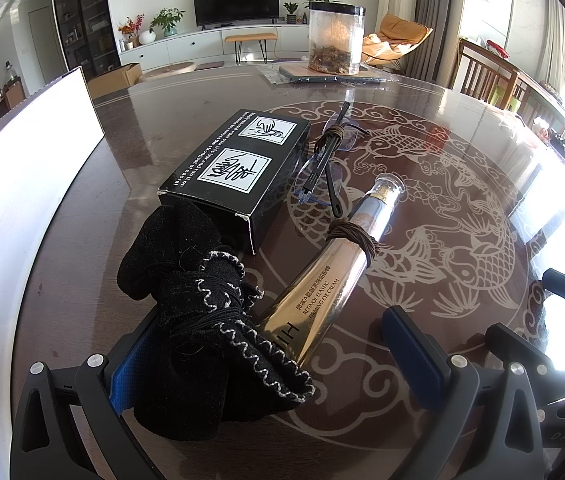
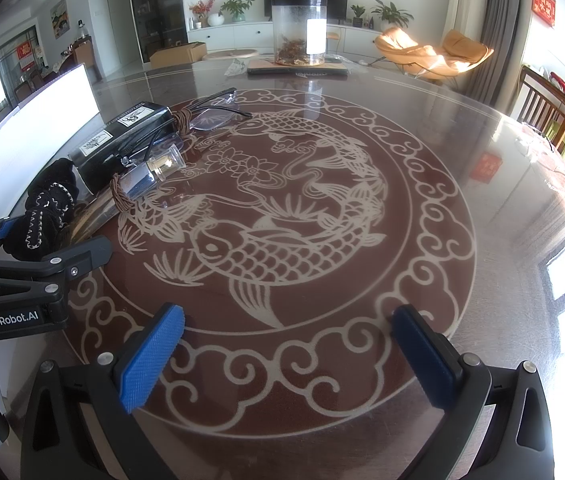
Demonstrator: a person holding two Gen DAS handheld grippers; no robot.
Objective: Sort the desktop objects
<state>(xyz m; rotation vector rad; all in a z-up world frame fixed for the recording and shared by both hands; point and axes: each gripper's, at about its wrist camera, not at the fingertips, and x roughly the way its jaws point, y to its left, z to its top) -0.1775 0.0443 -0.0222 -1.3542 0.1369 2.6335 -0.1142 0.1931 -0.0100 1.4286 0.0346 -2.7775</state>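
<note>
Four objects cluster by the fish pattern on the round table: a black box, folded glasses beside it, a gold tube nearer, and a black pouch touching the tube's flat end. Left gripper, fingers spread wide, brackets pouch and tube end. Right gripper, likewise parted, hovers over the pattern's scrolled border holding nothing

Ahead of the right gripper, the surface is lying open from eleven to three o'clock. At ten o'clock, a black pouch, gold tube, black box and glasses are crowding passage.
</note>
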